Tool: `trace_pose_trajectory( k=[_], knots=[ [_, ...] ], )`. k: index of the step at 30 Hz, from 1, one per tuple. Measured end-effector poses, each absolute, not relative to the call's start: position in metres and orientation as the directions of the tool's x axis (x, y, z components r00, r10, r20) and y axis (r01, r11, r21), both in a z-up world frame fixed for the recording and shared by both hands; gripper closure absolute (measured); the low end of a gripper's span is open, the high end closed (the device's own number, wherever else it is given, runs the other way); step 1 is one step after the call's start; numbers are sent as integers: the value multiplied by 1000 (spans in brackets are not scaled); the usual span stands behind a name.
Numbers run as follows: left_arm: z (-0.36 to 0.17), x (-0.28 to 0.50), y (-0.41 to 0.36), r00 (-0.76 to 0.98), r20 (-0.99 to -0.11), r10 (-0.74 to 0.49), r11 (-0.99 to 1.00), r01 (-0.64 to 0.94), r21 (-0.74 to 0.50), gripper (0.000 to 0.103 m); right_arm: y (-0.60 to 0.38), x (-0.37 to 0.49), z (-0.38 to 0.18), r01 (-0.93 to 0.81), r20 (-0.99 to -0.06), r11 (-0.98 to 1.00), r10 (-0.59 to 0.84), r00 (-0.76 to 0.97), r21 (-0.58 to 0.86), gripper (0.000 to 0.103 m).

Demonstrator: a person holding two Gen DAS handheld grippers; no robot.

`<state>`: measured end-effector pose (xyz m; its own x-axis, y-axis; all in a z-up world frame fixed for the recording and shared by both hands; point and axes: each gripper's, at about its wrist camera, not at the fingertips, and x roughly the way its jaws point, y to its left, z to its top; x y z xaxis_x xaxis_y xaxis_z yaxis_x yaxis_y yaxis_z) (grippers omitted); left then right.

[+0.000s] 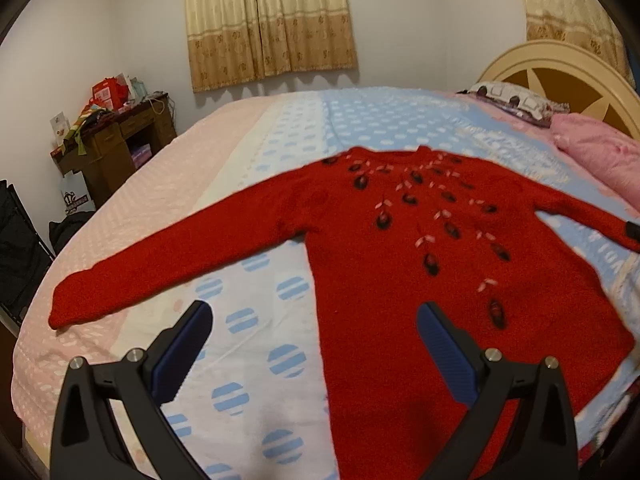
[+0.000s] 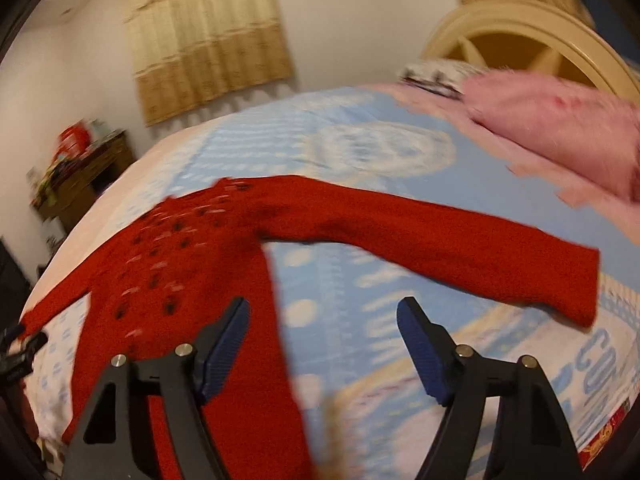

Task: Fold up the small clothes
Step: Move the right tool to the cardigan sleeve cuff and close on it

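Note:
A red knitted sweater (image 1: pixel 400 288) with dark and pink embroidered motifs lies flat and face up on the bed, both sleeves spread out. My left gripper (image 1: pixel 314 312) is open and empty, hovering above the sweater's lower left edge. In the right wrist view the sweater (image 2: pixel 180 272) lies to the left, its right sleeve (image 2: pixel 460 256) stretching across. My right gripper (image 2: pixel 322 308) is open and empty above the sheet, just right of the sweater's body and below that sleeve. The right wrist view is blurred.
The bed (image 1: pixel 280 160) has a pink, white and blue dotted sheet. A pink blanket (image 1: pixel 600 152) and a patterned pillow (image 1: pixel 516 100) lie by the cream headboard (image 1: pixel 560 72). A cluttered wooden desk (image 1: pixel 116 140) stands at the far left wall.

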<state>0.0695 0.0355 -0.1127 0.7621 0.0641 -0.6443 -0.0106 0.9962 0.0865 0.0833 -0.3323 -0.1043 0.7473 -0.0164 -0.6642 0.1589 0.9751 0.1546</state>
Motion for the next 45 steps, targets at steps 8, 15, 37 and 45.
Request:
trace_pose_trajectory(
  k=[8,15,37,45],
  knots=[
    [-130,87,47,744,-660,106,993,-45,109,0,-439,52,-104,415,-664,876,-160,730,246,44],
    [-129,98,47,747,-658,96,994,-37,103,0,-499,42,-100,558,-690,789,-255,677,256,44],
    [-139,113,76,717,-691,85,996,-75,44,0,-466,97,-80,394,-687,896,-154,710,207,95],
    [-135,113,81,718,-696,10,998,-49,-37,0,-375,145,-26,164,-610,971,-26,792,171,96]
  ],
)
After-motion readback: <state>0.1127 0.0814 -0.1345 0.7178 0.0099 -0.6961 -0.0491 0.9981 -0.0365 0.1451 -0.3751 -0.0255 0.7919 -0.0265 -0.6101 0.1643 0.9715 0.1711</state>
